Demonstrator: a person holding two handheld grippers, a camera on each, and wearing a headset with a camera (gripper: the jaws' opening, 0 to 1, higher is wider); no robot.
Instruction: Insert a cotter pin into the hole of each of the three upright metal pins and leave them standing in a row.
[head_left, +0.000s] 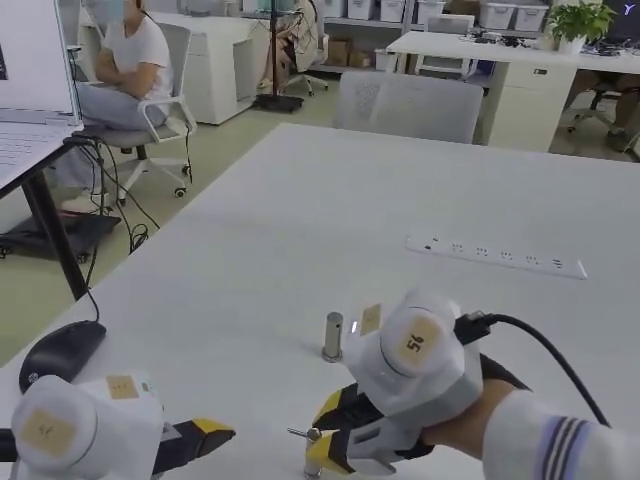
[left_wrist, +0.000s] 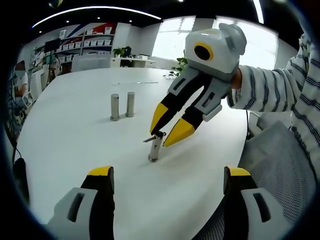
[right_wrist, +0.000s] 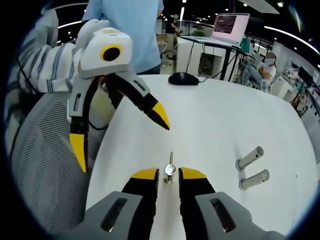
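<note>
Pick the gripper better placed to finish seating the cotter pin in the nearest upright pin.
Right. The right gripper has its jaws closely flanking the short silver metal pin with the thin cotter pin through its top; the left gripper hangs wide open, apart.

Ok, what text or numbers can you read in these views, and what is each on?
"56": label on top of the right gripper, head view.
The other label, on the left gripper: number too blurred to read.
The laptop screen, right gripper view: text too small to read.
</note>
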